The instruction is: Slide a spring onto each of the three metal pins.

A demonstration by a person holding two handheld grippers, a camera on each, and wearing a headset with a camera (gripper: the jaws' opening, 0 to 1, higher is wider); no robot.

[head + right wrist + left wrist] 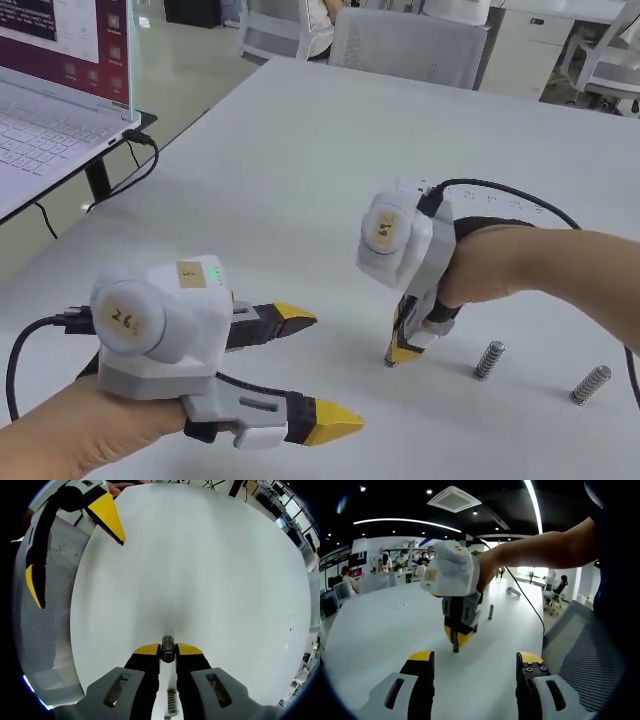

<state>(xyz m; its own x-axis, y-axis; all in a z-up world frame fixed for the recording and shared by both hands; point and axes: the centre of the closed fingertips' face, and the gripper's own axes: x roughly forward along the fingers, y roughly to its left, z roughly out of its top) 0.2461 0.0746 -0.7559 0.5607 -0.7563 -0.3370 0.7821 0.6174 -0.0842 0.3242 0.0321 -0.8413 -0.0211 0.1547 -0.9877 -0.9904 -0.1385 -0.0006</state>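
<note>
One spring (168, 648) clenched in right gripper (403, 352) jaws, pointing down at worktop (330, 150). Second spring (489, 359) just beside, third spring (590, 384) nearer right edge, both standing. Left gripper (325, 370) jaws released, empty.

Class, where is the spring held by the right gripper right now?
In the right gripper view, the spring sits clamped between the right gripper's jaws, down at the white table; in the head view, two other springs stand to its right.
</note>
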